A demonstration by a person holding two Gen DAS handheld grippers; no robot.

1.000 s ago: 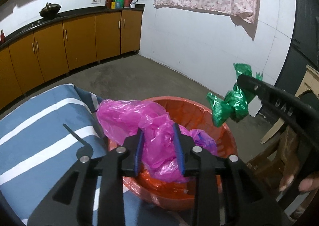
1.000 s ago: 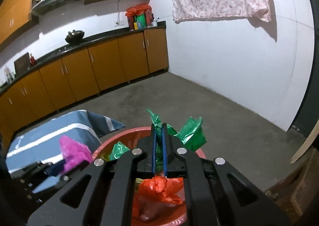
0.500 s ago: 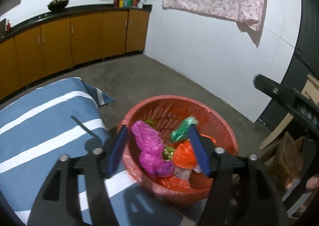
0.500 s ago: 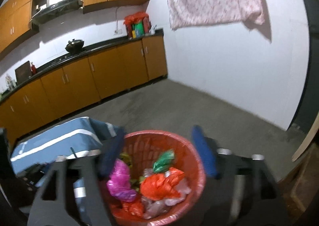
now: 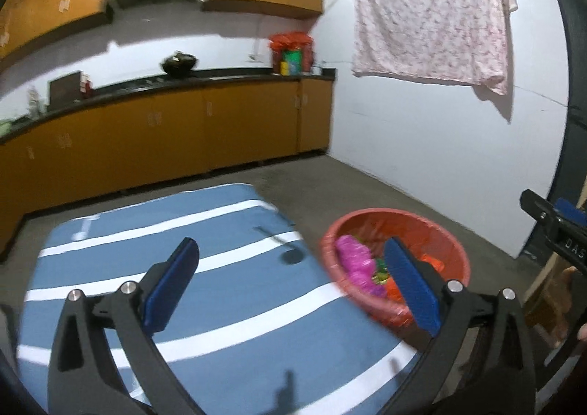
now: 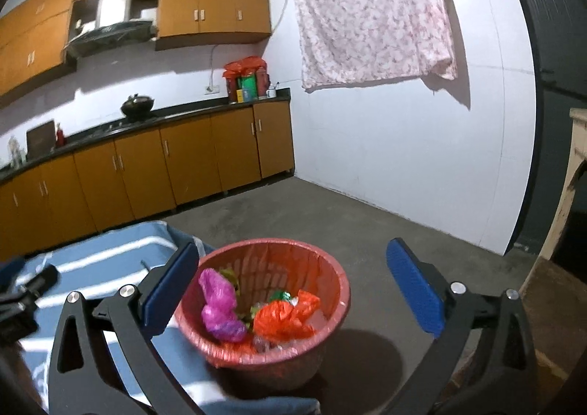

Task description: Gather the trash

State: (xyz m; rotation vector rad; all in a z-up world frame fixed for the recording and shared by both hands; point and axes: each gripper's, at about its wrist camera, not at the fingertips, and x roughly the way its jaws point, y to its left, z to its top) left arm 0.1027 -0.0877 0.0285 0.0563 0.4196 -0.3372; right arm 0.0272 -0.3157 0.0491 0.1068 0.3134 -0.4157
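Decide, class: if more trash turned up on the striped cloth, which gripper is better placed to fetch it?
Probably the left gripper: open, empty, over the cloth. The right gripper frames the basket.

The left gripper (image 5: 290,286) is made of matte black plastic. Each of its two arms is a triangular frame with an open cut-out in it. Two round silver screws sit on the top of each arm. The inner faces of the jaws carry flat blue pads (image 5: 172,286) with a fine ribbed surface. The right gripper (image 6: 293,290) has the same build: black frames, silver screws, blue ribbed pads (image 6: 414,294). In the left wrist view, its black side shows white letters "DAS" at the far right edge.
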